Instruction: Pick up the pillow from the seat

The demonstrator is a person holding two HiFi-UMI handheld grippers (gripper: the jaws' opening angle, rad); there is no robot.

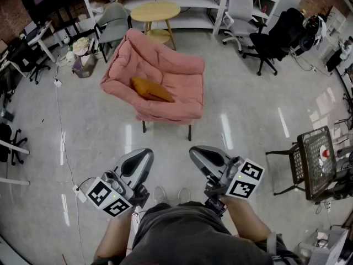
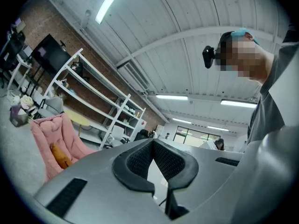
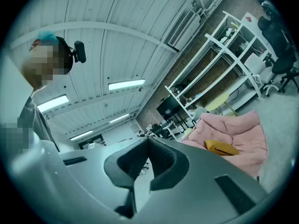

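Armchair (image 1: pixel 160 81), pink, padded: stands on open floor, well ahead of the person.

Pillow (image 1: pixel 151 90), orange, flattish, with pointed corners: lies untouched on the seat, toward the left side in the head view.

Left gripper (image 1: pixel 142 159), right gripper (image 1: pixel 199 154): both held low near the body, jaws pressed together on nothing, probably because the approach has not begun.

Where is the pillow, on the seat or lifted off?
On the seat: the orange pillow lies on the pink armchair cushion, nothing holding it.
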